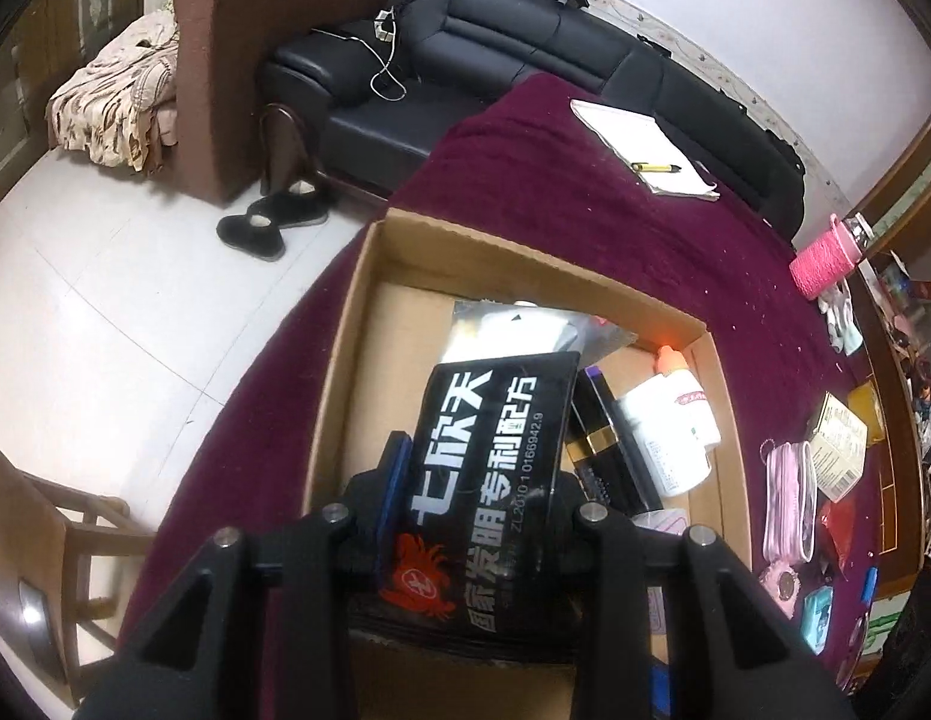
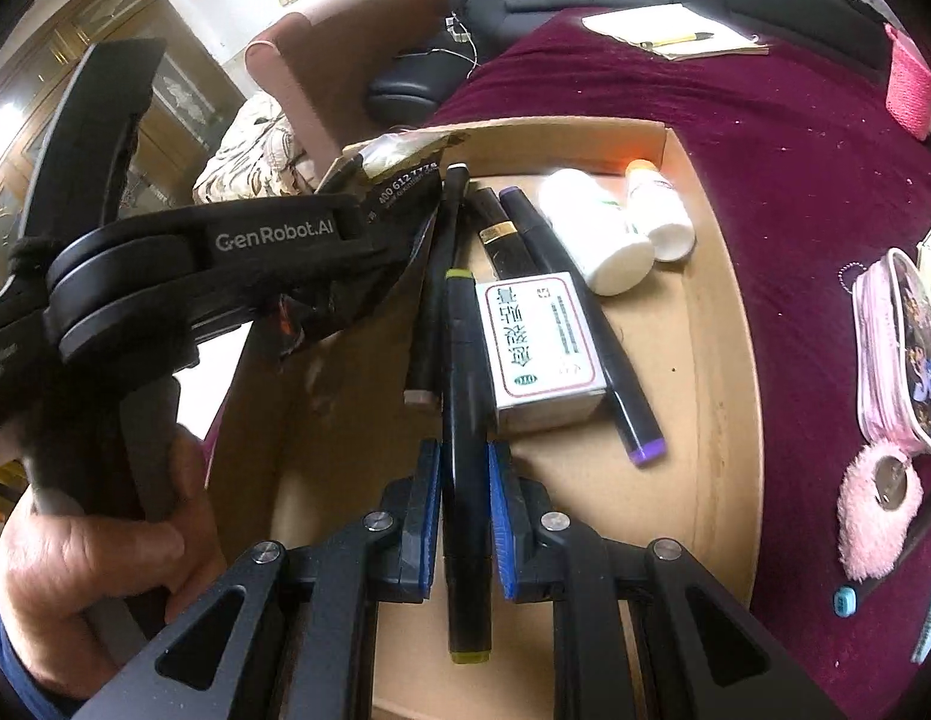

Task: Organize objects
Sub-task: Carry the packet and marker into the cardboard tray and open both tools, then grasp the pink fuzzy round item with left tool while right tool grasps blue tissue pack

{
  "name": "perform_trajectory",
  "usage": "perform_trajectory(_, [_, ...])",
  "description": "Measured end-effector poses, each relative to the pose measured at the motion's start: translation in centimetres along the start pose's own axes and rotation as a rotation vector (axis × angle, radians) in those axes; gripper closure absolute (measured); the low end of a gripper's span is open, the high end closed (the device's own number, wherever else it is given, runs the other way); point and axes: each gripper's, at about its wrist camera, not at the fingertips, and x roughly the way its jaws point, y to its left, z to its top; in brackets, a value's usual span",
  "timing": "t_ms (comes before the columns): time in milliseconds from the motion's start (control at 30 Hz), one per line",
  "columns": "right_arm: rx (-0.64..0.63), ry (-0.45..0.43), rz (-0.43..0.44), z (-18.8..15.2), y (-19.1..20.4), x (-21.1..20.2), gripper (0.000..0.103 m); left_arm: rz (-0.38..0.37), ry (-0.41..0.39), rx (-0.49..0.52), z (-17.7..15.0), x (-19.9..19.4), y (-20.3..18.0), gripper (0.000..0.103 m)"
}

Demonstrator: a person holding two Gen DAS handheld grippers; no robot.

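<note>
An open cardboard box [image 1: 525, 252] lies on the maroon tablecloth [image 1: 645, 228]. My left gripper [image 1: 480, 480] is shut on a black packet [image 1: 501, 408] with white lettering and a red crab mark, held over the box's near left part. In the right wrist view that left gripper [image 2: 381, 240] comes in from the left in a person's hand [image 2: 93, 552], the packet [image 2: 405, 180] in its jaws. My right gripper [image 2: 465, 480] is shut on a black marker [image 2: 462, 348] with yellow-green ends, above the box floor [image 2: 663, 420]. Inside lie more markers [image 2: 585, 324], a white carton [image 2: 543, 336] and two white bottles [image 2: 591, 228].
Right of the box lie a pink pouch [image 2: 897, 348], a fluffy pink pompom [image 2: 873, 516] and small clutter. A notepad with a pen [image 2: 669, 30] and a pink-sleeved bottle [image 1: 819, 258] sit at the far side. A black sofa [image 1: 525, 42] stands beyond; a wooden chair [image 1: 39, 540] is left.
</note>
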Motion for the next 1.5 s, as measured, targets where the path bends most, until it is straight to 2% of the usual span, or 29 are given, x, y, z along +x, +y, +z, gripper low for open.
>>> perform_trajectory(167, [0.007, -0.002, -0.004, 0.0, -0.1, 0.4, 0.085, 0.0, -0.017, 0.004, 0.3, 0.3, -0.3, 0.067])
perform_trajectory(333, [-0.009, -0.006, 0.0, 0.1, -0.2, 0.2, 0.084, -0.012, -0.036, -0.001, 0.7, 0.4, -0.5, 0.061])
perform_trajectory(467, [-0.023, -0.026, -0.002, -0.2, -0.2, -0.5, 0.084, -0.049, -0.049, -0.012, 0.6, 0.1, -0.6, 0.042])
perform_trajectory(733, [-0.016, -0.038, 0.041, -1.3, -0.9, -2.7, 0.084, -0.07, -0.038, -0.042, -0.5, -1.1, -0.2, 0.041])
perform_trajectory(967, [0.004, -0.065, 0.07, -3.5, -3.6, -5.9, 0.084, -0.109, -0.085, -0.003, -2.9, -4.2, -1.5, 0.04])
perform_trajectory(1133, [0.032, -0.101, 0.072, -5.4, -7.0, -9.1, 0.084, -0.152, -0.108, 0.099, -5.2, -6.2, -5.3, 0.036])
perform_trajectory(1300, [0.085, -0.168, 0.011, -7.2, -12.0, -12.9, 0.055, -0.218, -0.06, 0.268, -7.9, -6.3, -11.3, 0.034])
perform_trajectory(1500, [0.214, -0.26, -0.058, -9.1, -19.2, -17.2, 0.051, -0.253, 0.034, 0.467, -11.3, -3.6, -18.9, 0.034])
